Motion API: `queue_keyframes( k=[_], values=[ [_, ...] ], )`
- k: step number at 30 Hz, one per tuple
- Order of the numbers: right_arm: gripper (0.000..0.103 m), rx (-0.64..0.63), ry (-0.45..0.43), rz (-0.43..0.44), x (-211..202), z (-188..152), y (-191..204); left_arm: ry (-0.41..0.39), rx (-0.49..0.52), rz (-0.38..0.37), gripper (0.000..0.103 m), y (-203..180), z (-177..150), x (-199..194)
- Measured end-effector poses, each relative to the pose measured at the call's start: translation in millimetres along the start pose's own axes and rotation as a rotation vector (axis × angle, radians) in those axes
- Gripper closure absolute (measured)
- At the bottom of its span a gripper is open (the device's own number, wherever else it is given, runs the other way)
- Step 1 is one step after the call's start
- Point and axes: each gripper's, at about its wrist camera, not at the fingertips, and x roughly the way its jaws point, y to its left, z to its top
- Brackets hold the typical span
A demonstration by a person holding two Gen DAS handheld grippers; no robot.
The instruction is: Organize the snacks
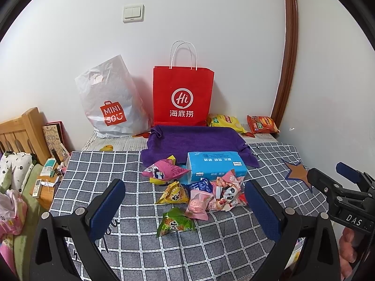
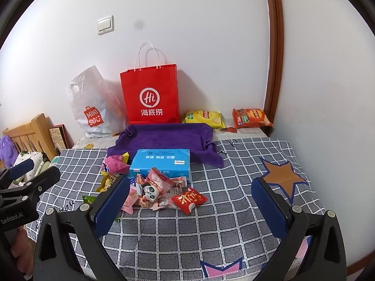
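Note:
Several small snack packets lie in a heap on the checked cloth (image 1: 211,245): a green one (image 1: 175,222), a yellow one (image 1: 173,194), a pink one (image 1: 198,205), a panda packet (image 1: 228,193) (image 2: 150,190) and a red one (image 2: 189,200). A blue tissue pack (image 1: 216,166) (image 2: 160,162) lies just behind them. My left gripper (image 1: 185,208) stands open, hovering in front of the heap. My right gripper (image 2: 191,207) is open too, to the right of the heap, with nothing between its fingers. It also shows at the right edge of the left wrist view.
A purple towel (image 1: 199,140) is spread behind the tissue pack. A red paper bag (image 1: 182,96) and a white plastic bag (image 1: 110,100) lean on the wall. Yellow (image 1: 225,122) and orange chip bags (image 1: 262,124) lie at the back right. A wooden bed frame (image 1: 21,131) stands left.

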Motion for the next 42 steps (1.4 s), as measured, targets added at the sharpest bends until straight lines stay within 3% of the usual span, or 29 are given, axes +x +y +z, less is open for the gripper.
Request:
queue_keyframes(
  k=[17, 27, 35, 40, 42],
  values=[
    [0.001, 0.018, -0.001, 0.025, 12.4, -5.6, -2.4, 0.052, -0.019, 0.011, 0.001, 19.3, -15.8, 26.6],
    [0.009, 0.02, 0.063, -0.009, 58.4, -23.3, -13.4, 0.182, -0.058, -0.002, 0.002, 37.9, -42.5, 86.2],
    [0.009, 0.019, 0.131, -0.03, 99.7, -42.2, -23.2, 0.3, -0.073, -0.015, 0.003, 39.1, -72.9, 138.4],
    [0.009, 0.01, 0.176, -0.047, 124.6, -53.4, -26.1, 0.343, -0.062, -0.033, 0.014, 38.4, -84.7, 158.7],
    [0.009, 0.009, 0.193, -0.05, 134.7, -56.9, -27.0, 0.347, -0.066, -0.083, 0.037, 39.3, -86.2, 161.8]
  ],
)
